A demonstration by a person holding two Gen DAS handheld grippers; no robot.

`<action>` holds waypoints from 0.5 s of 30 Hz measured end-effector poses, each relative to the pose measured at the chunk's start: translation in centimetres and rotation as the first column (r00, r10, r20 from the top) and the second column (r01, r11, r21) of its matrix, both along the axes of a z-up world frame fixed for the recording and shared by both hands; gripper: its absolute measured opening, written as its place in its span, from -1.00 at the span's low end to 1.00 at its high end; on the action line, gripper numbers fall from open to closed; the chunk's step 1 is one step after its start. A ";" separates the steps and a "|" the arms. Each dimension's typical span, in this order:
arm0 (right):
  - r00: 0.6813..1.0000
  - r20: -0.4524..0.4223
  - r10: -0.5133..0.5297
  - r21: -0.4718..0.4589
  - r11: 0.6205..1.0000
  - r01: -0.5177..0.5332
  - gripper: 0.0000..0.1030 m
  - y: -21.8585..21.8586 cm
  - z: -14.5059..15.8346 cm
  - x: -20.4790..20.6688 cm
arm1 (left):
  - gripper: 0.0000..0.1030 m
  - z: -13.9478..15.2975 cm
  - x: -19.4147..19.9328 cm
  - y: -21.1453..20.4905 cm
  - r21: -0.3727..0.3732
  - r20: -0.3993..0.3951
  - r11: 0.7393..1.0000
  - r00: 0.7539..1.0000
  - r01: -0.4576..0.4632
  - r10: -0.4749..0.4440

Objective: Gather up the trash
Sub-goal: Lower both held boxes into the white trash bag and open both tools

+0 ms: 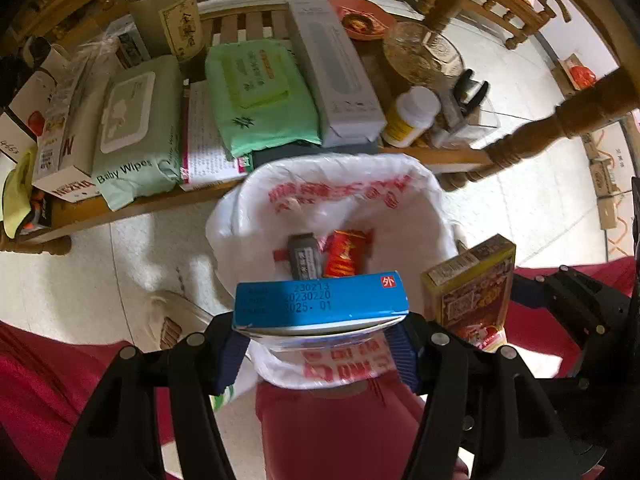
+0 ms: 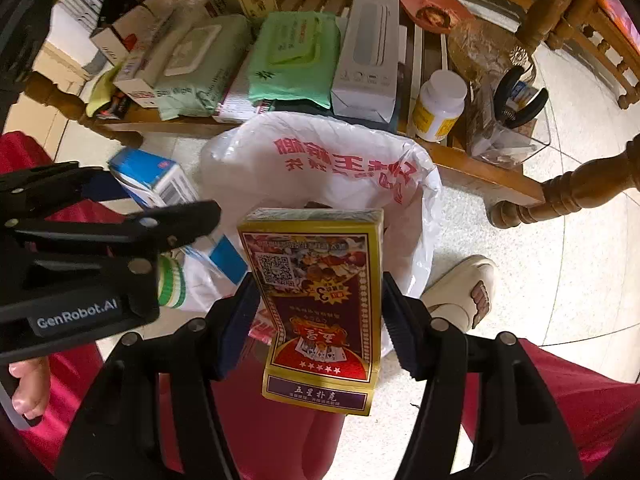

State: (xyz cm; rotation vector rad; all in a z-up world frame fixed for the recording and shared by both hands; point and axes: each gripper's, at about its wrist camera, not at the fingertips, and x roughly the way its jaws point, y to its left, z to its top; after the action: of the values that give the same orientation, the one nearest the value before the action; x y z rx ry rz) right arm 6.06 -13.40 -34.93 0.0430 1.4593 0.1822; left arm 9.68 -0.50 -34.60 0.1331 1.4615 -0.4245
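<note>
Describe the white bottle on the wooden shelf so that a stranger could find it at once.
Start at the low wooden shelf behind the white plastic bag. Right of the tall white cardboard box stands a white plastic bottle, the only one with a yellow label.

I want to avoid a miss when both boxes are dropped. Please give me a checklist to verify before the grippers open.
1. Left gripper shut on the blue box: ok.
2. Right gripper shut on the card box: ok.
3. Bag mouth open: ok, a red wrapper and a grey item already lie inside.
4. Blue box over the bag mouth: ok in the left wrist view.
5. Card box over the bag mouth: cannot tell, it seems near the right rim.
6. Grippers apart from each other: ok, they are close but not touching.
</note>
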 end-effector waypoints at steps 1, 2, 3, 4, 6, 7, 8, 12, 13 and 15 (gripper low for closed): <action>1.000 -0.006 0.003 -0.014 1.000 -0.003 0.16 0.1 -0.6 0.3 | 0.16 -0.3 0.3 0.0 -0.006 -0.011 1.000 1.000 -0.006 0.006; 1.000 -0.011 0.007 -0.028 1.000 -0.007 0.16 0.2 -1.1 0.5 | 0.16 -0.6 0.5 0.0 -0.011 -0.022 1.000 1.000 -0.012 0.012; 1.000 -0.021 0.006 -0.028 1.000 -0.007 0.16 0.2 -1.6 0.7 | 0.16 -0.9 0.7 0.0 -0.011 -0.027 1.000 1.000 -0.015 0.015; 1.000 -0.030 0.002 -0.021 1.000 -0.003 0.16 0.2 -1.9 0.9 | 0.16 -1.0 0.8 -0.1 -0.008 -0.028 1.000 1.000 -0.014 0.014; 0.999 -0.046 0.001 -0.015 1.000 -0.002 0.16 0.3 -2.7 1.2 | 0.16 -1.4 1.0 -0.2 -0.006 -0.031 1.000 0.999 -0.012 0.011; 0.999 -0.051 0.002 -0.015 1.000 -0.003 0.16 0.3 -3.0 1.3 | 0.16 -1.6 1.1 -0.3 -0.006 -0.037 1.000 0.999 -0.011 0.011; 0.998 -0.057 0.001 -0.012 1.000 -0.002 0.16 0.4 -3.3 1.4 | 0.16 -1.8 1.2 -0.3 -0.004 -0.044 1.000 0.999 -0.013 0.013; 0.997 -0.082 -0.008 0.004 1.000 0.008 0.17 0.4 -4.4 1.8 | 0.16 -2.8 1.5 -0.5 0.019 -0.059 1.000 0.998 -0.018 0.019; 0.996 -0.089 -0.013 0.011 1.000 0.014 0.17 0.4 -4.7 1.9 | 0.16 -3.1 1.6 -0.5 0.020 -0.066 1.000 0.998 -0.019 0.021; 0.995 -0.095 -0.015 0.014 1.000 0.017 0.17 0.4 -5.0 2.1 | 0.16 -3.4 1.7 -0.5 0.021 -0.077 1.000 0.997 -0.021 0.023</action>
State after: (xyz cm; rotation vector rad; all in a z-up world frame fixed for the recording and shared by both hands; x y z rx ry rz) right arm 8.13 -13.02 -39.88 0.0765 1.5520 0.1802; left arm 11.41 -1.02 -37.96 0.1173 1.5426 -0.4011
